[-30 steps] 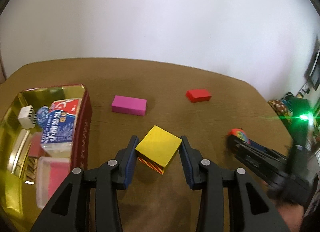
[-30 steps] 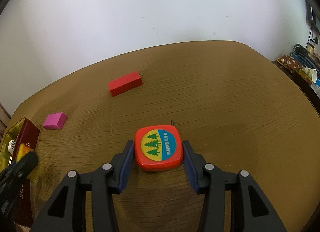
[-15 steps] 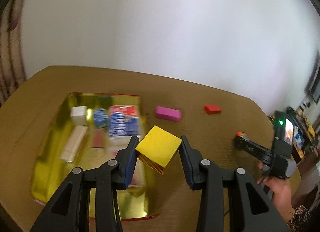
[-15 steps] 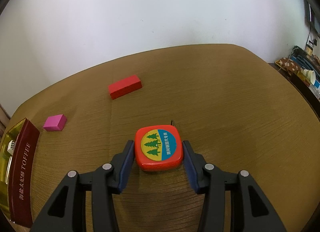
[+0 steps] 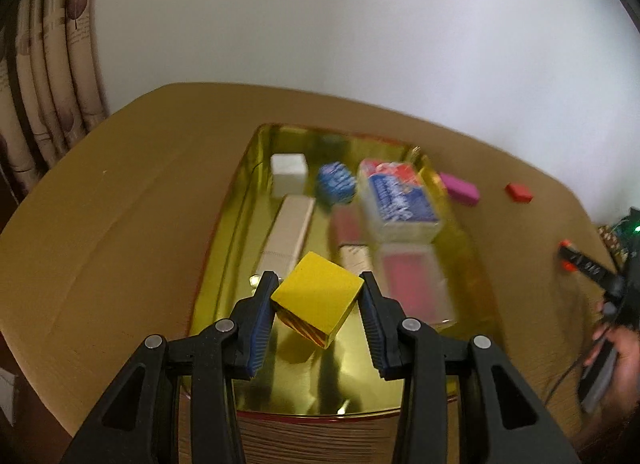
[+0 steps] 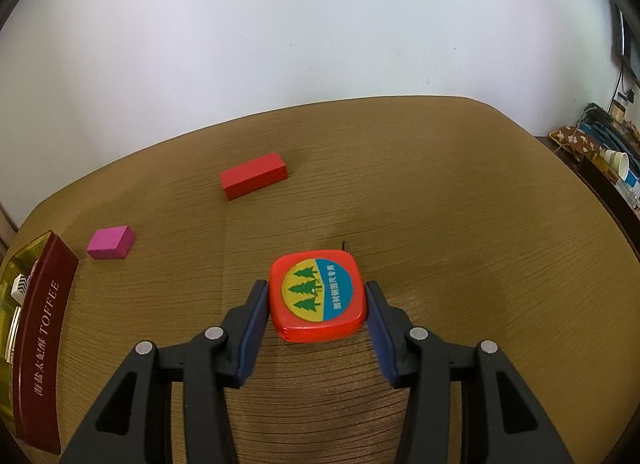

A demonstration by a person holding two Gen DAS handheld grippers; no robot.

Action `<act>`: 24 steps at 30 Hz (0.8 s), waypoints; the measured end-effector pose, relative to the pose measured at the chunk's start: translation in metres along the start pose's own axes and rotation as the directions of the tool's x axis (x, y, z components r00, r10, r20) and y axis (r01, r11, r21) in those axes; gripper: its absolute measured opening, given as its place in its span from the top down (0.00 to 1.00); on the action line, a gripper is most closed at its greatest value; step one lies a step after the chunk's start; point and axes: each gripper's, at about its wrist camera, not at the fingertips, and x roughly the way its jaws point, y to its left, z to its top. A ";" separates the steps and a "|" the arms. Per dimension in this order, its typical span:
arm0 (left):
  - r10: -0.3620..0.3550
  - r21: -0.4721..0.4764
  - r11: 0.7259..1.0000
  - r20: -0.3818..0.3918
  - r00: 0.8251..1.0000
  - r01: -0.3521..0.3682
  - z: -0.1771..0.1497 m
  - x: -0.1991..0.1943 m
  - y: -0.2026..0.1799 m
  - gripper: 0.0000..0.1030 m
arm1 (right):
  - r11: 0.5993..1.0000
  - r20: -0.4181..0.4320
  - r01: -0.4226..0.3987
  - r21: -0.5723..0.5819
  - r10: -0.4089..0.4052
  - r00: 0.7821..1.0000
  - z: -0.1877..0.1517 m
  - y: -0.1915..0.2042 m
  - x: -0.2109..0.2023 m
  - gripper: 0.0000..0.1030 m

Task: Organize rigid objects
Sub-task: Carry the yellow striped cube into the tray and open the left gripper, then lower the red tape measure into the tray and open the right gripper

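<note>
Left wrist view looks steeply down, close over the gold tin (image 5: 224, 264); right wrist view skims the bench (image 6: 460, 191). Both catch the pink block (image 5: 460, 188) and red block (image 6: 253, 181).

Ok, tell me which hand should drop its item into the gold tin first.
Left. Its gripper already holds the yellow block above the tin's bare floor. The right gripper, clamped on the tape measure, is well away, with the tin at its view's far left edge.
</note>
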 end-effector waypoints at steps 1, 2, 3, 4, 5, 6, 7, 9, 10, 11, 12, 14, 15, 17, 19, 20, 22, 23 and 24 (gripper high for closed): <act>0.006 0.008 1.000 -0.005 1.000 -0.006 -0.001 0.003 0.001 0.64 | 1.000 0.001 0.001 -0.004 -0.001 1.000 0.000 0.001 -0.001 0.53; 0.010 0.018 1.000 -0.011 1.000 -0.010 -0.002 0.006 0.001 0.64 | 1.000 0.000 0.002 -0.009 -0.002 1.000 0.000 0.002 -0.001 0.53; 0.020 0.028 0.999 -0.015 1.000 -0.019 -0.004 0.008 0.001 0.64 | 1.000 0.000 0.002 -0.011 -0.002 1.000 0.000 0.001 -0.001 0.53; 0.034 0.036 0.999 -0.017 0.999 -0.033 -0.006 0.010 0.001 0.64 | 1.000 0.000 0.005 -0.015 -0.005 1.000 -0.001 0.002 -0.001 0.53; 0.046 0.054 0.998 -0.016 0.999 -0.045 -0.008 0.011 0.000 0.64 | 1.000 0.000 0.005 -0.018 -0.005 1.000 -0.001 0.003 -0.001 0.53; 0.052 0.074 0.996 -0.012 0.999 -0.051 -0.009 0.011 -0.003 0.64 | 1.000 0.001 0.005 -0.023 -0.005 1.000 -0.001 0.003 -0.002 0.53; 0.059 0.091 0.994 -0.011 0.998 -0.058 -0.011 0.011 -0.005 0.63 | 1.000 0.001 0.007 -0.029 -0.007 1.000 -0.001 0.004 -0.003 0.53; 0.067 0.101 0.993 -0.004 0.998 -0.066 -0.012 0.011 -0.006 0.56 | 0.999 0.003 0.011 -0.037 -0.011 1.000 -0.001 0.006 -0.004 0.53; 0.068 0.103 0.992 0.000 0.998 -0.068 -0.013 0.010 -0.007 0.51 | 0.999 0.003 0.013 -0.041 -0.013 1.000 -0.001 0.007 -0.004 0.53; 0.063 0.098 0.993 0.004 0.998 -0.063 -0.012 0.008 -0.006 0.44 | 0.999 0.005 0.017 -0.047 -0.017 1.000 -0.002 0.008 -0.005 0.53; 0.045 0.087 0.995 0.008 0.999 -0.046 -0.012 0.005 -0.005 0.39 | 0.999 0.006 0.019 -0.051 -0.019 1.000 -0.002 0.009 -0.005 0.53; 0.033 0.062 0.997 0.015 0.999 -0.034 -0.010 -0.001 -0.003 0.36 | 0.998 0.009 0.023 -0.060 -0.022 1.000 -0.002 0.010 -0.006 0.53; 0.021 0.045 0.999 0.024 0.999 -0.022 -0.008 -0.004 -0.001 0.35 | 0.998 0.009 0.024 -0.063 -0.023 1.000 -0.002 0.010 -0.007 0.53; 0.000 0.006 1.000 0.046 0.999 0.000 -0.005 -0.012 0.005 0.32 | 0.998 0.010 0.027 -0.065 -0.026 1.000 -0.003 0.010 -0.008 0.53; -0.009 -0.040 0.999 0.079 0.997 0.012 -0.001 -0.021 0.014 0.28 | 0.998 0.011 0.024 -0.064 -0.024 1.000 -0.003 0.009 -0.009 0.53; -0.012 -0.063 0.998 0.092 0.996 0.018 0.001 -0.024 0.018 0.25 | 0.998 0.007 0.023 -0.062 -0.023 1.000 -0.004 0.009 -0.010 0.53; 0.006 -0.108 0.994 0.118 0.993 0.007 0.004 -0.031 0.027 0.21 | 0.998 -0.005 0.015 -0.057 -0.015 1.000 -0.005 0.007 -0.009 0.53; 0.014 -0.122 0.993 0.130 0.991 0.002 0.005 -0.033 0.030 0.18 | 0.999 -0.013 0.001 -0.048 -0.002 1.000 -0.007 0.006 -0.010 0.53; 0.021 -0.134 0.991 0.138 0.990 -0.002 0.006 -0.035 0.033 0.17 | 0.999 -0.016 -0.006 -0.042 0.005 1.000 -0.008 0.005 -0.011 0.53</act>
